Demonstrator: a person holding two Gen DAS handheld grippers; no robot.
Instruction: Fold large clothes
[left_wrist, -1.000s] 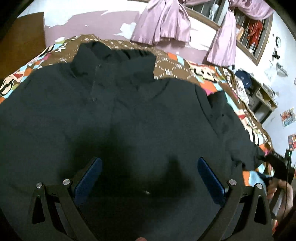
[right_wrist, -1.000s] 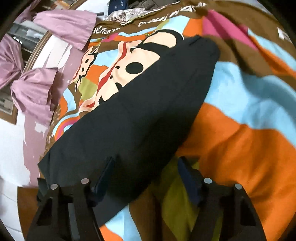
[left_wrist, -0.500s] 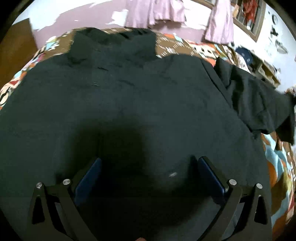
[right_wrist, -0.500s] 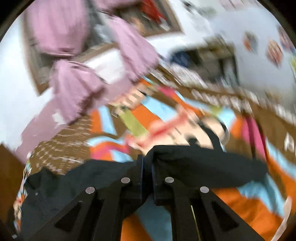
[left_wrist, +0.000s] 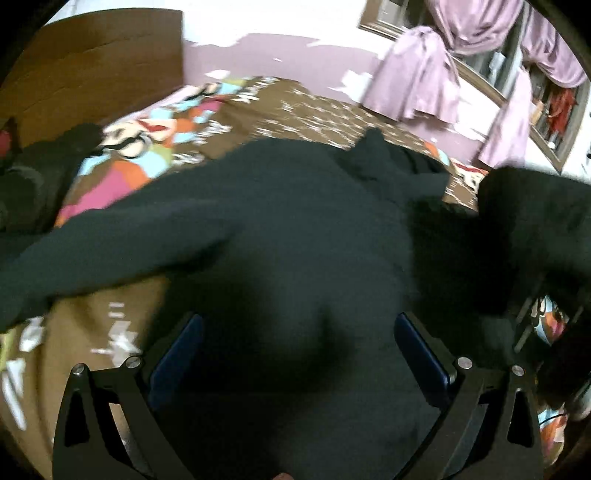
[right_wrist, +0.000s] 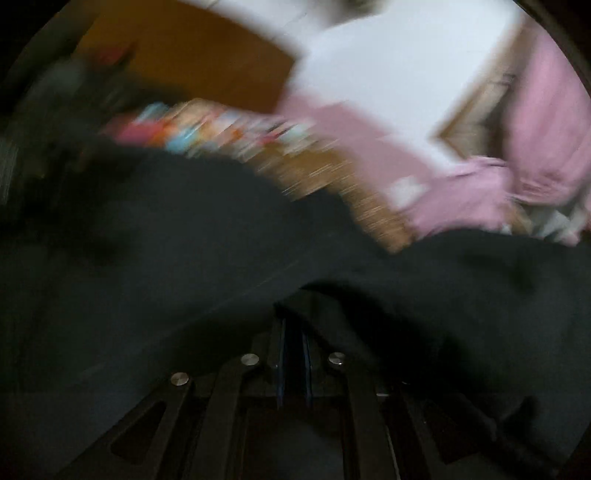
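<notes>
Left gripper (left_wrist: 295, 350): fingers (left_wrist: 177, 354) spread wide, blue pads facing in, nothing pinched between them
Between the left fingers: the jacket (left_wrist: 295, 229), dark body fabric filling the whole gap and running on ahead of the tips
Ahead of the left fingers: the collar (left_wrist: 384, 162), bunched at the far end of the jacket
Off the left finger: a sleeve (left_wrist: 110, 243) stretching out sideways across the bedspread (left_wrist: 140, 155) (patterned, brown and bright colours)
Off the right finger: more dark fabric (left_wrist: 532, 229) lifted up in a heap, blurred, edges hard to read
Right gripper (right_wrist: 294, 332): fingers pressed together, pinching a fold of the jacket (right_wrist: 221, 258) right at the tips
Around the right fingers: cloth draping down both sides of the pinch, rising to a ridge ahead (heavy blur here)
Beyond the jacket, right view: a strip of bedspread (right_wrist: 229, 133), then a wooden headboard (right_wrist: 207, 62) and white wall
Far ahead, left view: headboard (left_wrist: 92, 62) to the left side, pink curtains (left_wrist: 417, 85) to the right side
Jacket overall: lying on the bed, one part raised in the right gripper's pinch
</notes>
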